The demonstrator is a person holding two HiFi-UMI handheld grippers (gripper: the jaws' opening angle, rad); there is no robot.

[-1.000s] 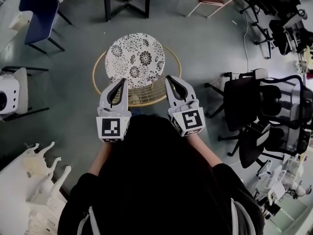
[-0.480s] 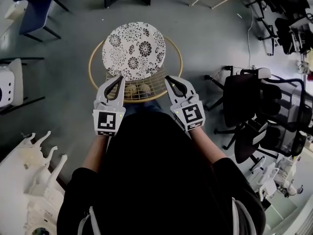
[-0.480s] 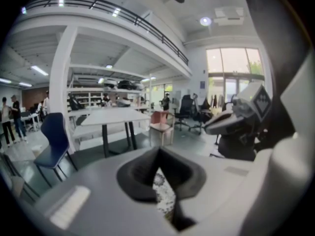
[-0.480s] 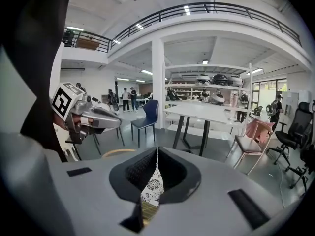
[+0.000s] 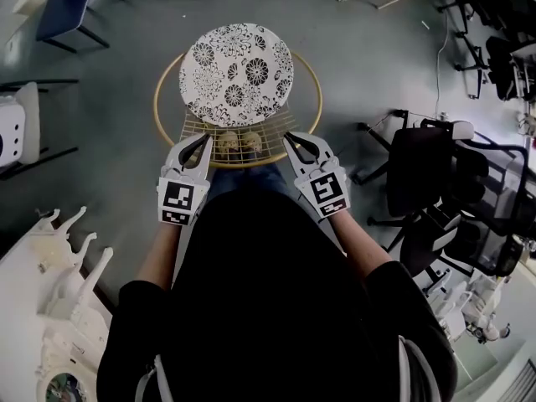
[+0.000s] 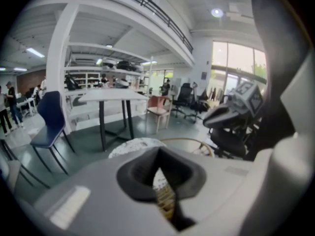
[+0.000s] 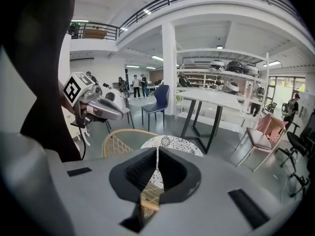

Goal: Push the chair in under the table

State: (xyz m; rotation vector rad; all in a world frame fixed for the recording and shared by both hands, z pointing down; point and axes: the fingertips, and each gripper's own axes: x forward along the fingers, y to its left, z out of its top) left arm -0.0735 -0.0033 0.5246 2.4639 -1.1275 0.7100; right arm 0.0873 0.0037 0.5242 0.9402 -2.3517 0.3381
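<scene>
Step logged: approach; left claw (image 5: 204, 139) and right claw (image 5: 290, 137) both closed, empty, poised near chair (image 5: 239, 74) back rim, contact unclear; required next: bracing against rim, straight push toward tabletop (image 7: 216, 97)

The chair (image 5: 237, 136) has a golden-yellow wire frame, and its round cushion (image 5: 236, 74) is white with a black flower print. The left gripper (image 5: 206, 138) and the right gripper (image 5: 290, 136) are pale grey with black jaw linings, and each bears a cube of black-and-white square markers. The floor (image 5: 126, 115) is plain dull grey. The person's top (image 5: 268, 308) is black. Farther off, the bench (image 7: 216, 98) has a white top on black legs, with a dark blue chair (image 7: 156, 100) on one side and a pinkish chair (image 7: 263, 132) on the other. The office chairs (image 5: 435, 174) are black.
</scene>
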